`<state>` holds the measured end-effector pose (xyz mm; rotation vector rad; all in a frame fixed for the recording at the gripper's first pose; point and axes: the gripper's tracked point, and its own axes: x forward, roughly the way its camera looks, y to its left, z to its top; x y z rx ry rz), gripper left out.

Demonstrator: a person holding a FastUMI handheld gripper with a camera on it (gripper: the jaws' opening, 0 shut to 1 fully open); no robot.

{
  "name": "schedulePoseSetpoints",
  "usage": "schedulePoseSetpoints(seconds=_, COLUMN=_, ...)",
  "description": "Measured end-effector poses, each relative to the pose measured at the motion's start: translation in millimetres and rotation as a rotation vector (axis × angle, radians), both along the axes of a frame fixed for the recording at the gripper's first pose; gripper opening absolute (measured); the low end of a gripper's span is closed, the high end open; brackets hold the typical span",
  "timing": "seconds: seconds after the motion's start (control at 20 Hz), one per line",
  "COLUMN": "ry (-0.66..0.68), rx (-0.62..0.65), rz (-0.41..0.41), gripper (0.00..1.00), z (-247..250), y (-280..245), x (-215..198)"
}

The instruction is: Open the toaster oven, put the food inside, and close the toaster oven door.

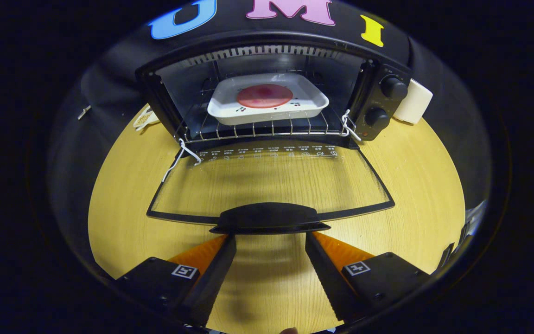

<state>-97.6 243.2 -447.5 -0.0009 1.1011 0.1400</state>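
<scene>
Gripper view has me looking straight into the toaster oven (271, 93), door (271, 181) dropped flat open over the wooden surface (415, 176). My tongs (270, 239) are spread wide with nothing between them, tips sitting right under the door handle (269, 217); I can't tell if they actually touch it.

Hard-to-see stuff: the handle covers the door's front edge in the middle, and the oven's back wall is too dark to make out. There's a row of white print along the glass near the hinge, way too small to read. Same for the markings around the knobs (393, 87).

Counting: one white tray (268, 111) on the wire rack (257, 130), with one round red piece of food (264, 96) on it and tiny dark sprigs painted on the tray. Two knobs, stacked on the oven's right panel. Two white cords (181, 157), one tied at each front corner of the rack. One white cylinder (414, 106) tucked behind the oven's right side, partly hidden. A pale scrap (145, 119) by the left side, can't identify it.
</scene>
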Motion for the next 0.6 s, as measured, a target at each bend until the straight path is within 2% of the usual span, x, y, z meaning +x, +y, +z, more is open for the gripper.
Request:
schedulePoseSetpoints(seconds=0.3, ry=-0.097, rx=0.058, rz=0.01, gripper=0.99, z=35.7, y=0.0, x=5.4)
schedulePoseSetpoints(seconds=0.6, ry=-0.227, rx=0.09, rz=0.013, gripper=0.99, z=82.7, y=3.2, x=31.4)
